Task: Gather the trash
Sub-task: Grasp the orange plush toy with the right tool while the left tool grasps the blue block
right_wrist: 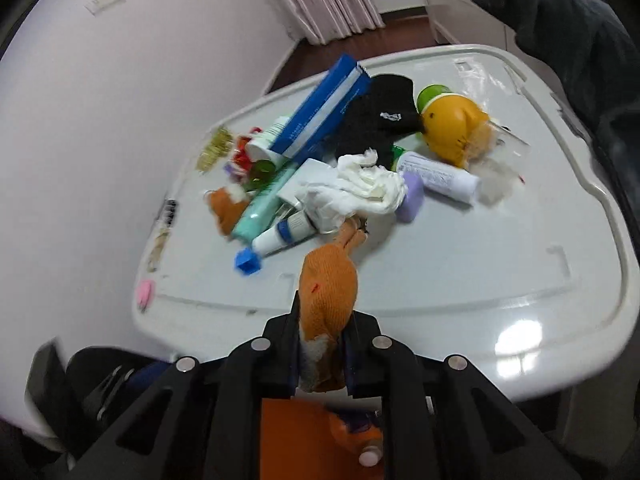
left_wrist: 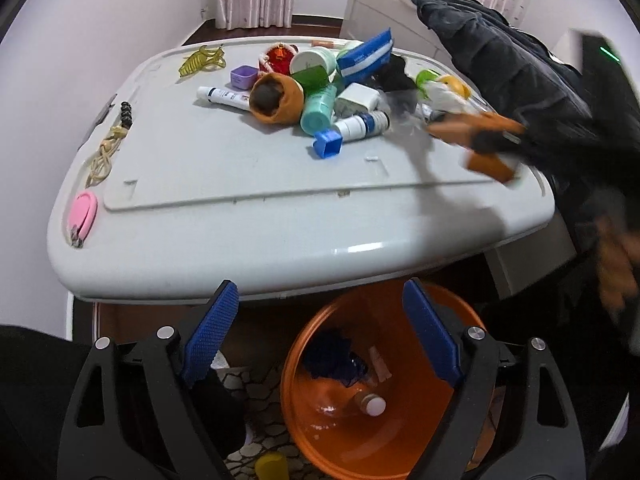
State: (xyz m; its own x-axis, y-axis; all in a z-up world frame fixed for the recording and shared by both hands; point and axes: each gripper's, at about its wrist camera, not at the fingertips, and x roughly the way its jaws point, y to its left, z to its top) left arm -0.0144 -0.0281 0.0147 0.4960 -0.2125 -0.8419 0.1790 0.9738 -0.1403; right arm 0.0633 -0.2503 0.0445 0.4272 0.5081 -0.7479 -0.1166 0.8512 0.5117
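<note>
The left gripper (left_wrist: pixel 320 344) hangs with jaws spread wide and empty above the orange bin (left_wrist: pixel 320 432), which stands on the floor below the table edge. The right gripper (right_wrist: pixel 326 320) has its jaws clamped on an orange sock (right_wrist: pixel 328 284) over the near rim of the grey table (right_wrist: pixel 460 280). Farther back lies the trash pile: crumpled tissue (right_wrist: pixel 360 188), blue box (right_wrist: pixel 320 108).
</note>
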